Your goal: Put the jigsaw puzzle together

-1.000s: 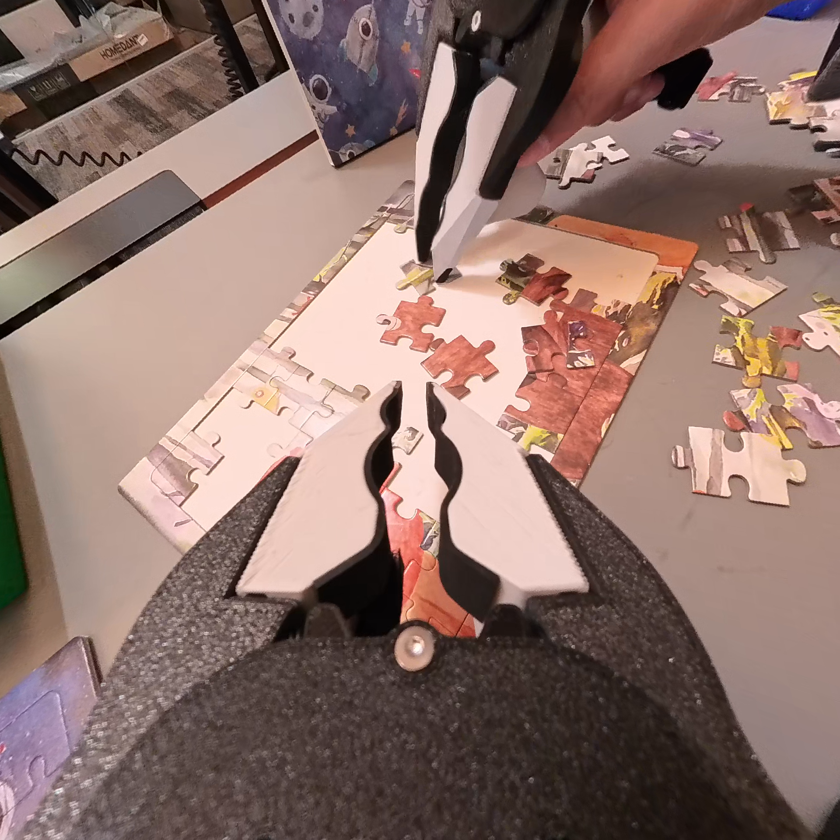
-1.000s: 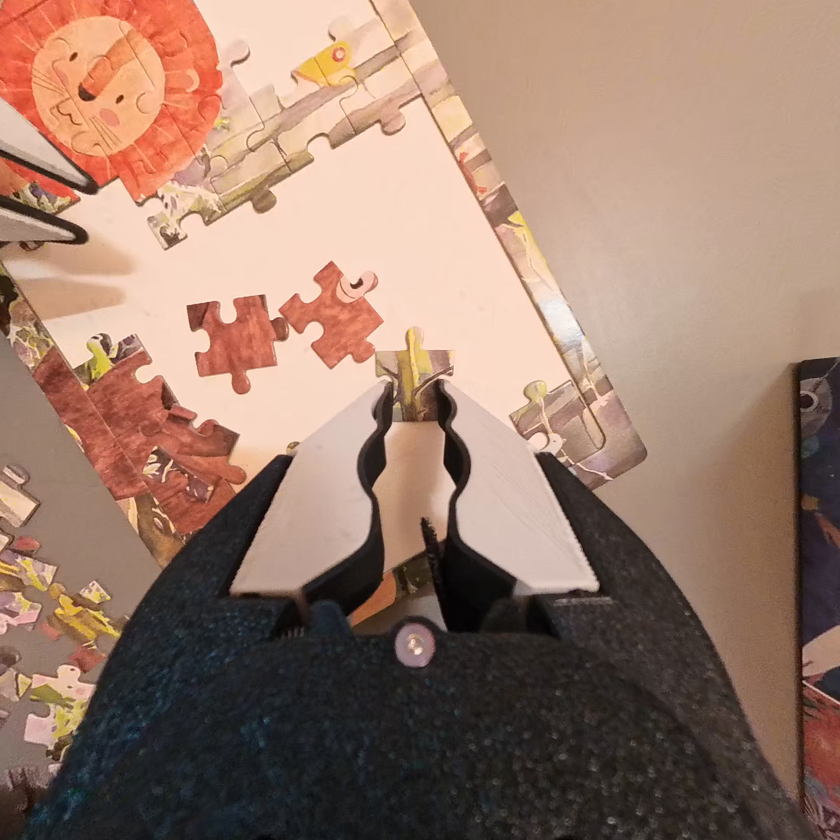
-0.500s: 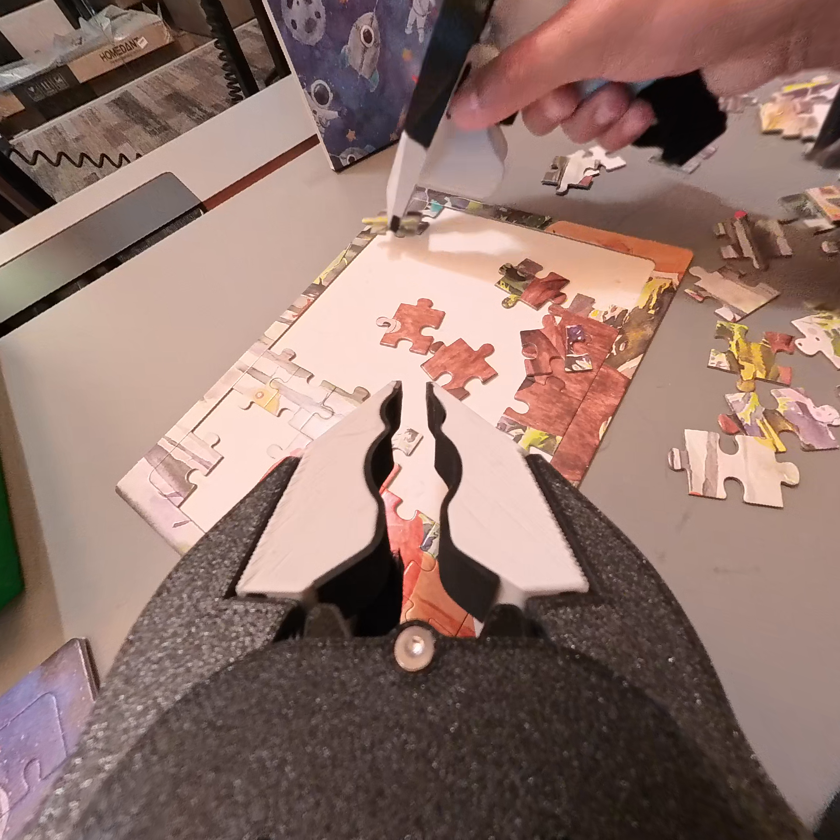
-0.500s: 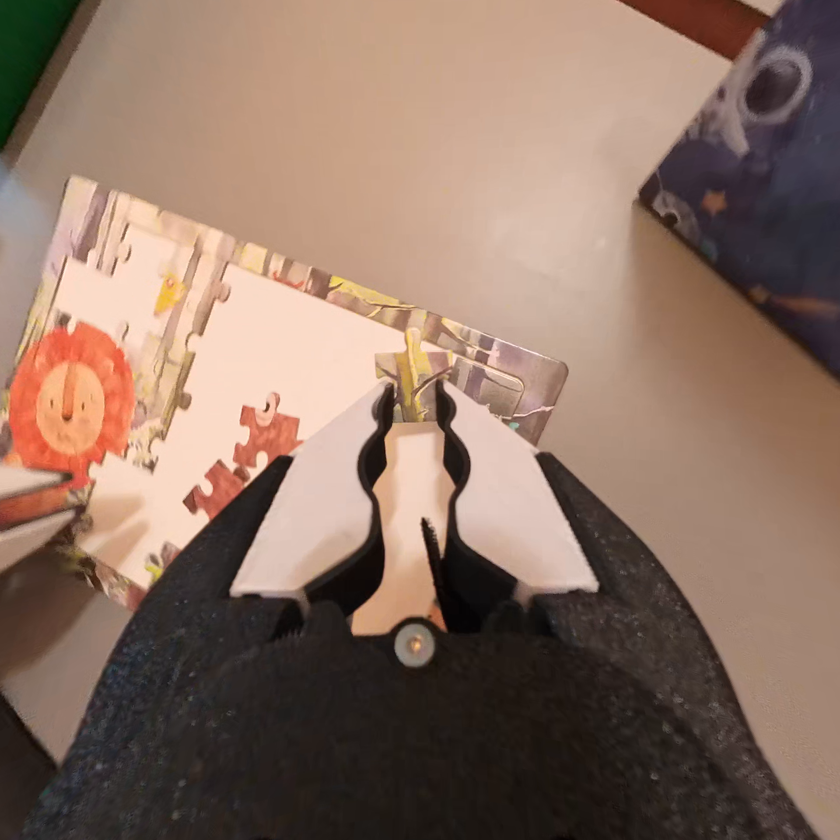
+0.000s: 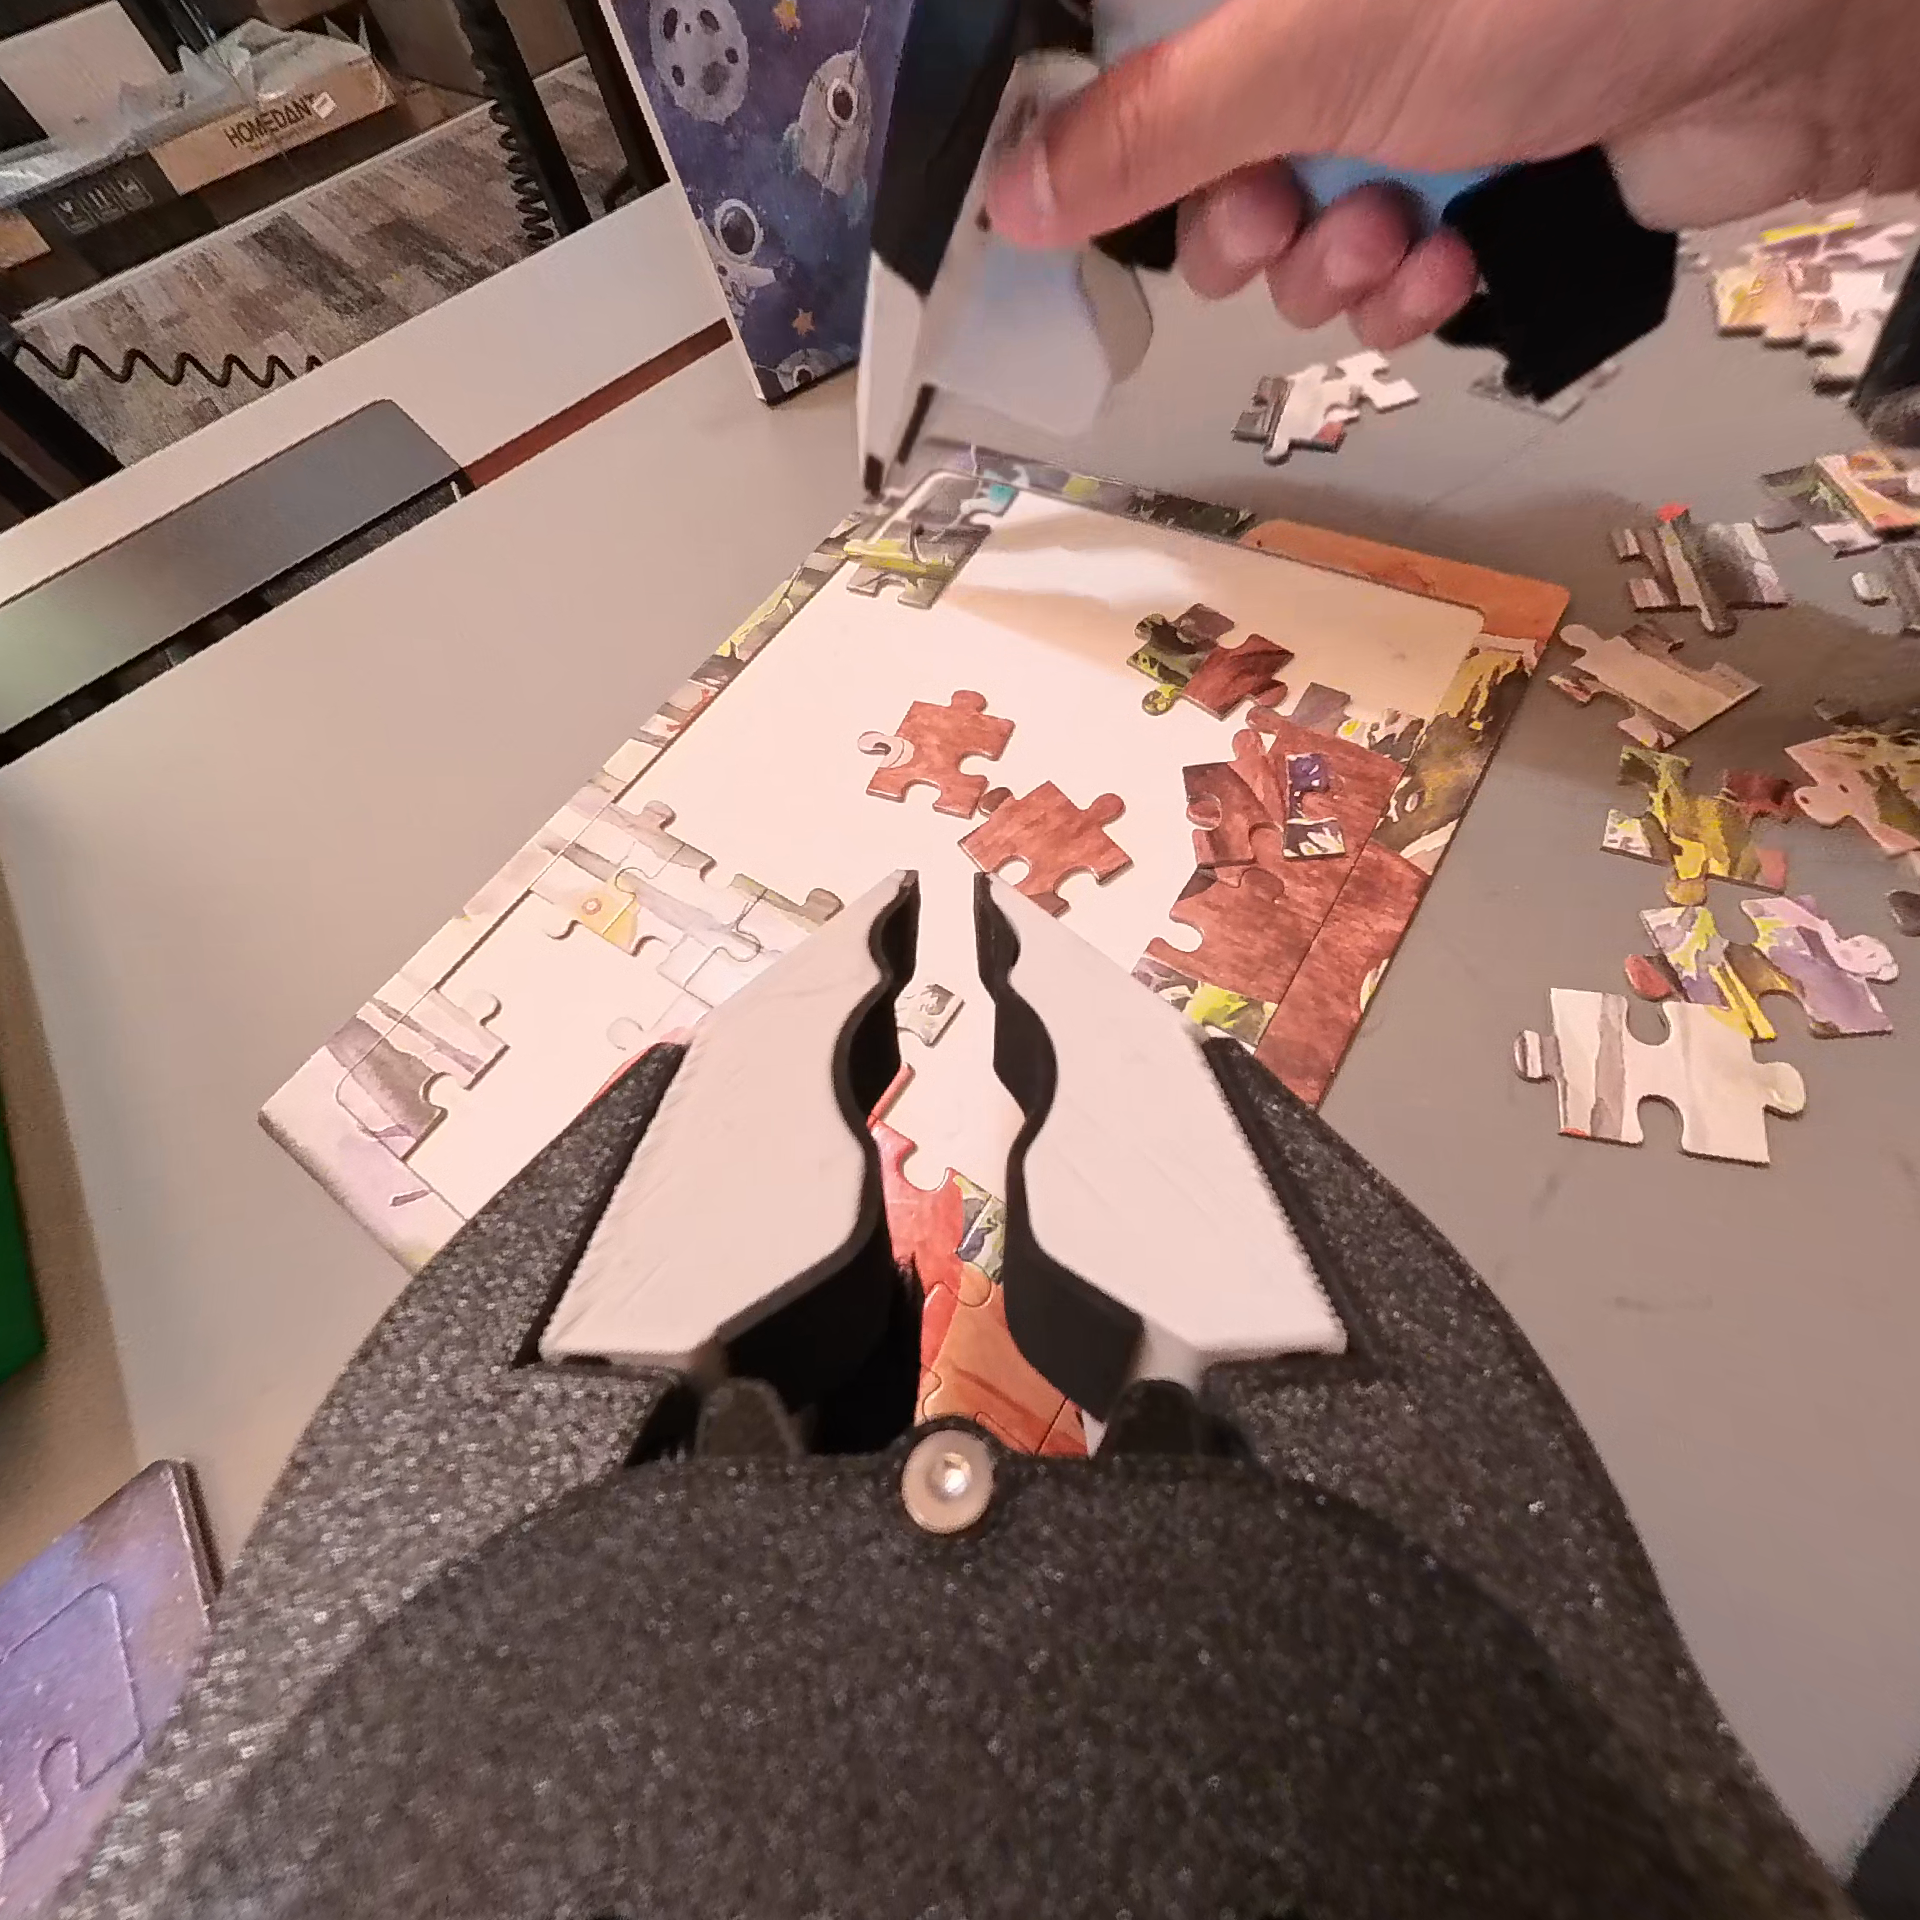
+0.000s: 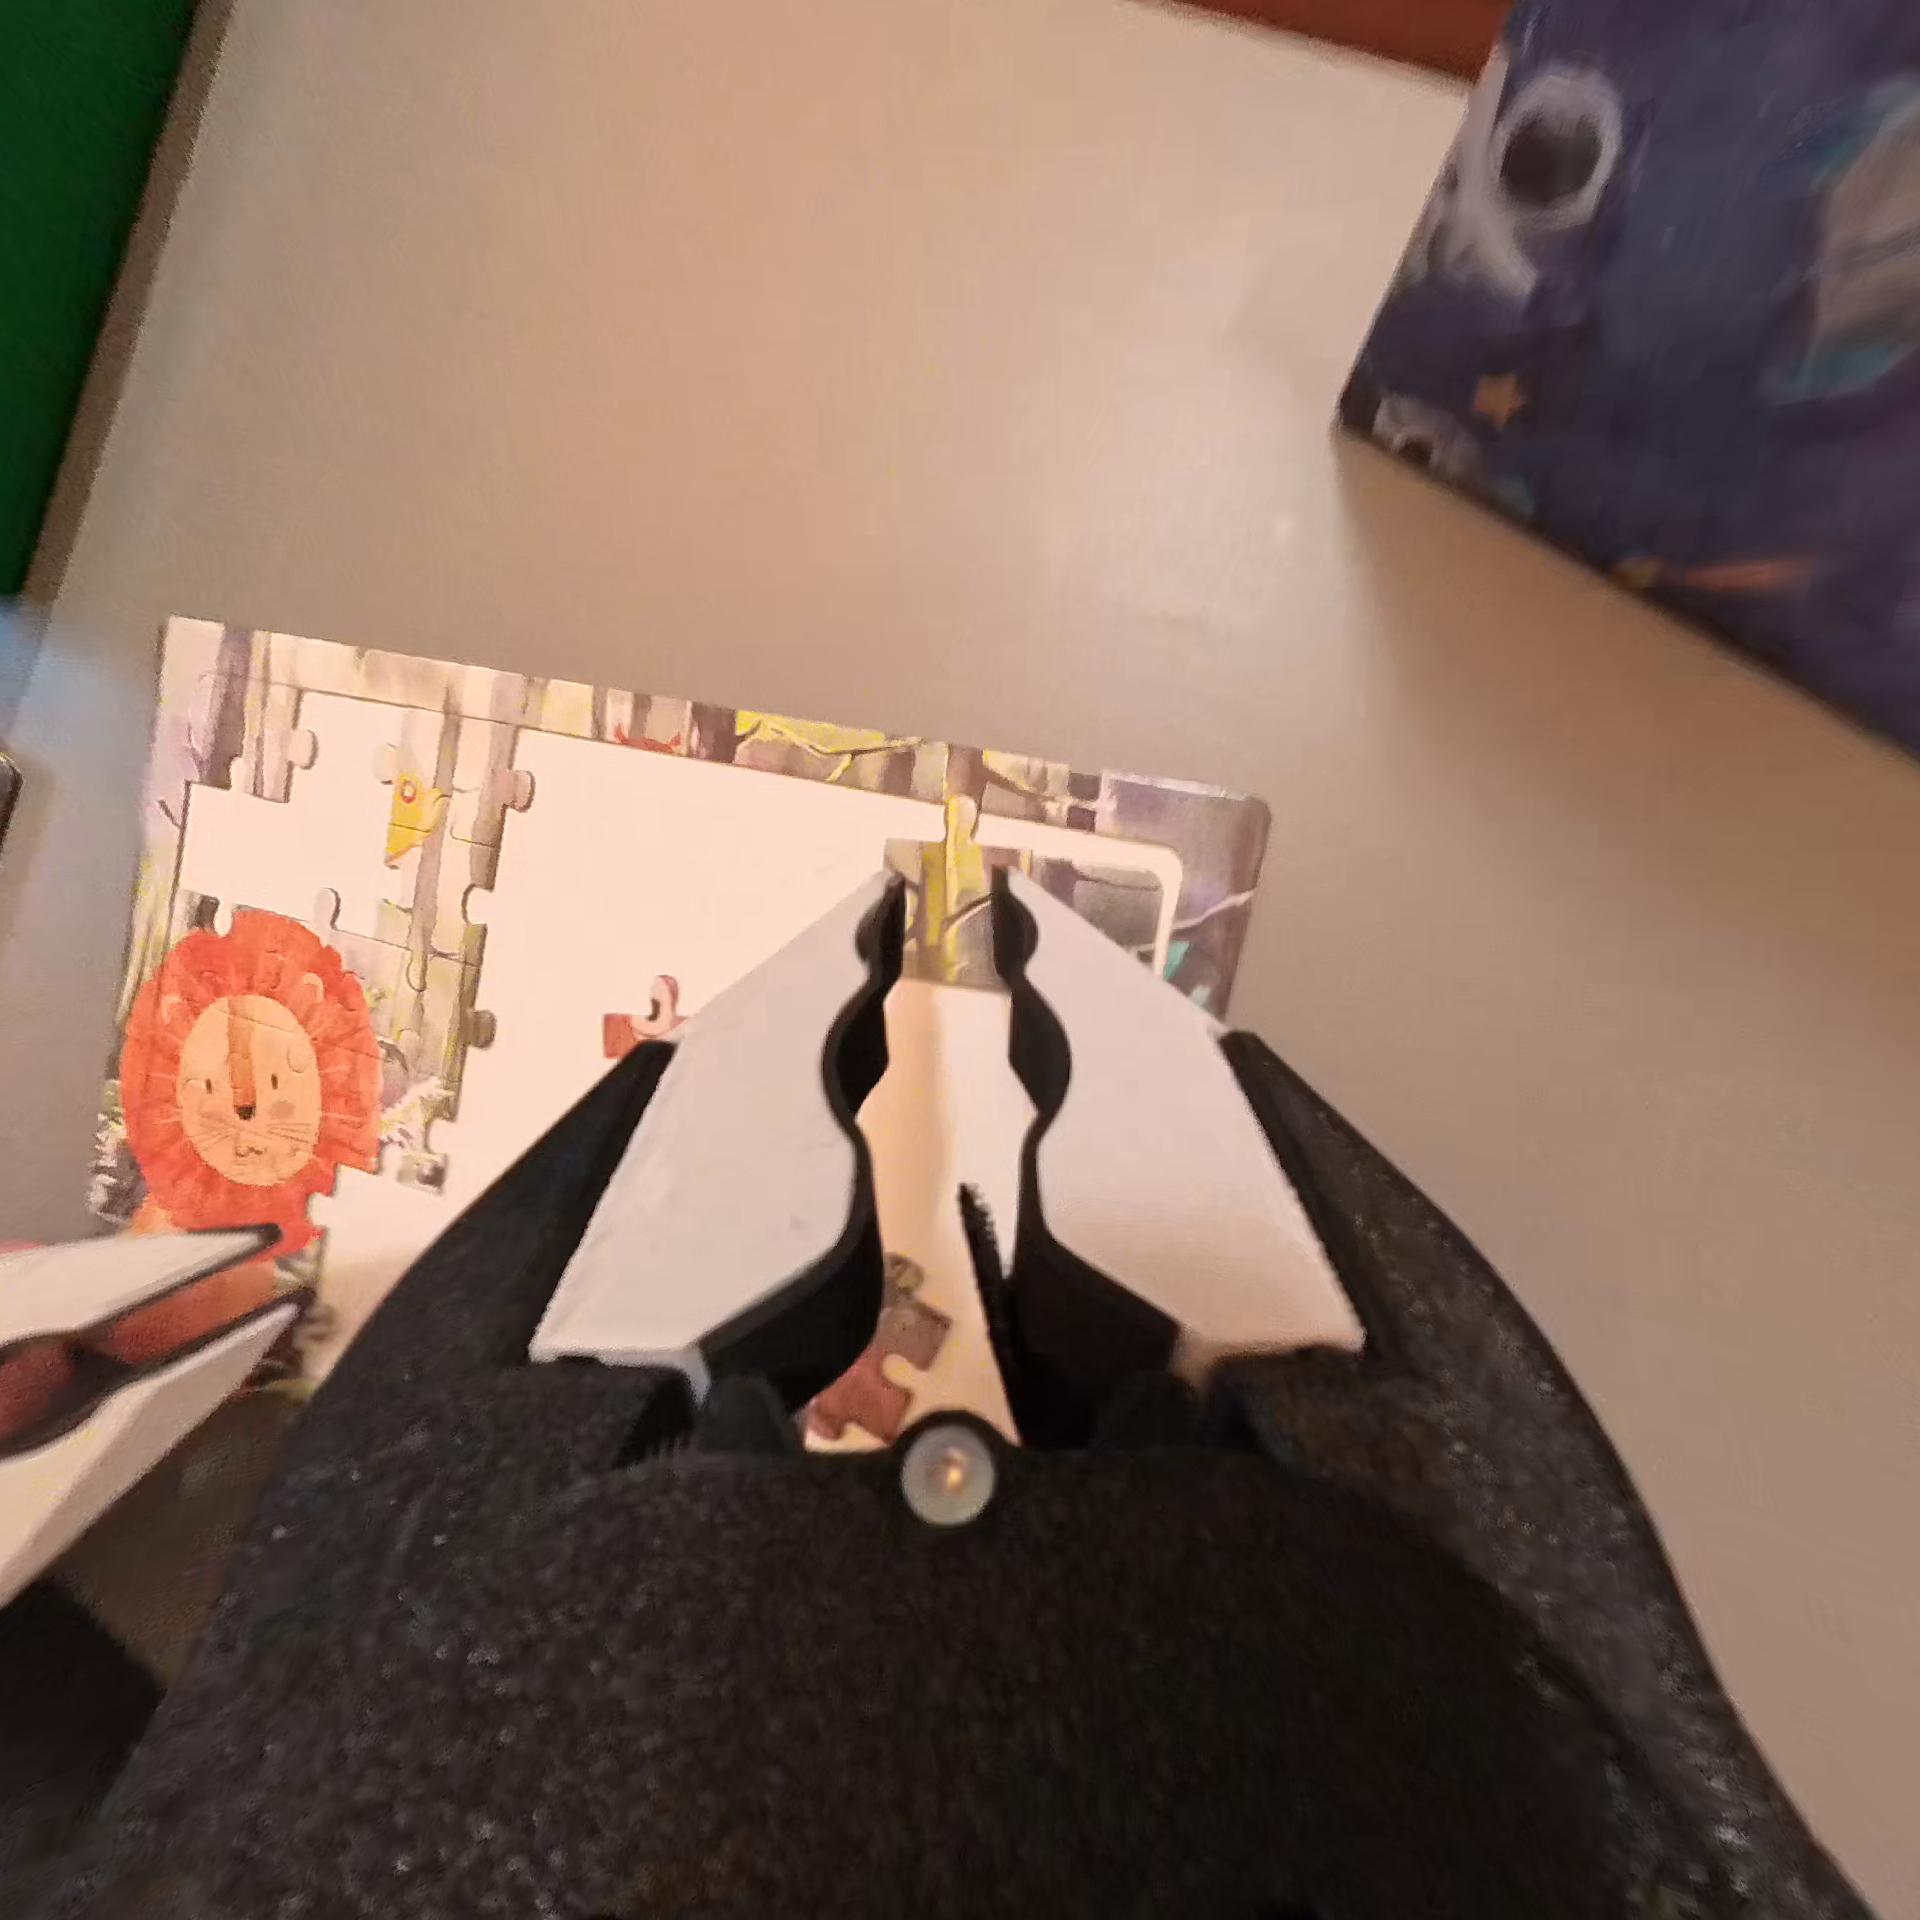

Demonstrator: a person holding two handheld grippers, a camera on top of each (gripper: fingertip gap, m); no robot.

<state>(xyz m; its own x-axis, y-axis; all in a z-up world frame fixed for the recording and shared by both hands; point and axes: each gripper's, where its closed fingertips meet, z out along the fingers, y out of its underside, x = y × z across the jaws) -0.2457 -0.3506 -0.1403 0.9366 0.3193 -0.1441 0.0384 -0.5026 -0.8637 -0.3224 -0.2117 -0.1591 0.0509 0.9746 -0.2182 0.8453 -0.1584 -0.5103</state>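
The puzzle board [image 5: 727, 727] lies on the grey table, partly filled, with a lion [image 6: 244, 1081] and a brown section [image 5: 1299, 894] assembled. My right gripper [image 6: 945, 894] is shut on a yellow-green piece [image 6: 951, 914] and holds it low at the board's corner [image 6: 1236, 831], against the picture border. In the left wrist view this gripper [image 5: 873, 473] is at the board's far left corner, held by a hand [image 5: 1351, 104], with the piece [image 5: 909, 556] below its tips. My left gripper [image 5: 945, 883] is shut and empty above the board's near end. Two loose brown pieces [image 5: 940, 753] lie mid-board.
Several loose pieces [image 5: 1652, 1081] are scattered on the table to the right of the board. A blue space-patterned box [image 5: 769, 156] stands behind the far corner. A green object [image 5: 16, 1247] is at the left edge. A purple puzzle board [image 5: 73, 1662] lies near left. There is about 15 cm between the tips of the two grippers. The lion [image 6: 244, 1081] sits 8 cm or so from the ends of my left fingers.
My right gripper lifted the yellow-green piece from mid-board, carried it to the far corner and lowered it there. My left gripper stayed still.
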